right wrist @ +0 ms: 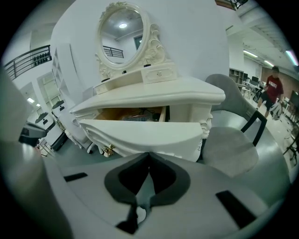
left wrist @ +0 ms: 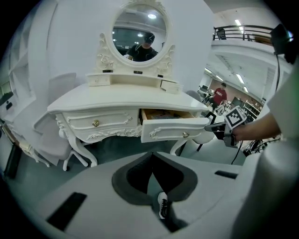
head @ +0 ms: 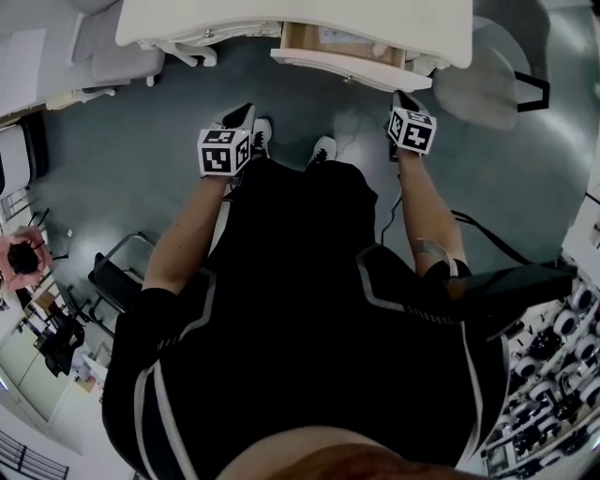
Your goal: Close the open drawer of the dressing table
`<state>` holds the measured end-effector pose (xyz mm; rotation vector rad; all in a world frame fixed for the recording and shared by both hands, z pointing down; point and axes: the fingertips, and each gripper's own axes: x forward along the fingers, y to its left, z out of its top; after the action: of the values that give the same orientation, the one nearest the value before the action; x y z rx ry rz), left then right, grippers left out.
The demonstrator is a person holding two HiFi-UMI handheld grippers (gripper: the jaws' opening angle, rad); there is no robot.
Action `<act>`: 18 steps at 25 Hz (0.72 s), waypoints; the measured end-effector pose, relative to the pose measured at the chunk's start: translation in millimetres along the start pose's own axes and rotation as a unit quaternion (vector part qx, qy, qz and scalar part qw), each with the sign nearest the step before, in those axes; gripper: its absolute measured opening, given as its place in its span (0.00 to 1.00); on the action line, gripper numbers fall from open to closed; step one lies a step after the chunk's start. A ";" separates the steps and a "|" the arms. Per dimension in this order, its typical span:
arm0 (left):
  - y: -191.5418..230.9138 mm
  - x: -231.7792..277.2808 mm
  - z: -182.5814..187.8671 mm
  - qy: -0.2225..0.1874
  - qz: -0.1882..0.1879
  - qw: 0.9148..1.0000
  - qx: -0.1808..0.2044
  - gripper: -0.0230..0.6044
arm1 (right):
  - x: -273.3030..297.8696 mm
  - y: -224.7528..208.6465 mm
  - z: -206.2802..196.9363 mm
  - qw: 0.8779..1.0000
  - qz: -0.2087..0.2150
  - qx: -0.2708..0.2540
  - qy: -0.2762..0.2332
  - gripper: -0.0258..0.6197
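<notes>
The white dressing table stands in front of me, with an oval mirror on top. Its right-hand drawer is pulled out, and I can see into its wooden inside. The left drawer is shut. My right gripper is just in front of the open drawer's right end, jaws shut on nothing. In the right gripper view the drawer front and its brass knob fill the space just beyond the gripper. My left gripper hangs shut and empty over the floor, further back and to the left.
A grey chair stands right of the table, close to my right gripper, and another grey seat is at the left. The person's shoes are on the grey floor. Racks of small parts are at lower right.
</notes>
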<state>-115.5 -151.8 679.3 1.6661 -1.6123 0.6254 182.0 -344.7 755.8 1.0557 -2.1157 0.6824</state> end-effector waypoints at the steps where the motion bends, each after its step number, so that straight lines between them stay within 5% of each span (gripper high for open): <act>1: 2.2 -2.4 0.8 -0.001 0.005 1.000 -0.004 0.04 | 3.6 -1.4 4.8 1.000 0.000 0.001 -0.002 0.05; 18: 32.3 -16.4 22.1 -0.014 0.062 0.997 -0.035 0.04 | 49.7 -21.9 67.2 0.999 -0.006 0.019 -0.035 0.05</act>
<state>-152.0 -157.0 658.3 1.5401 -1.7483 0.6021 155.6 -427.0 753.6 1.1261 -2.1615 0.6913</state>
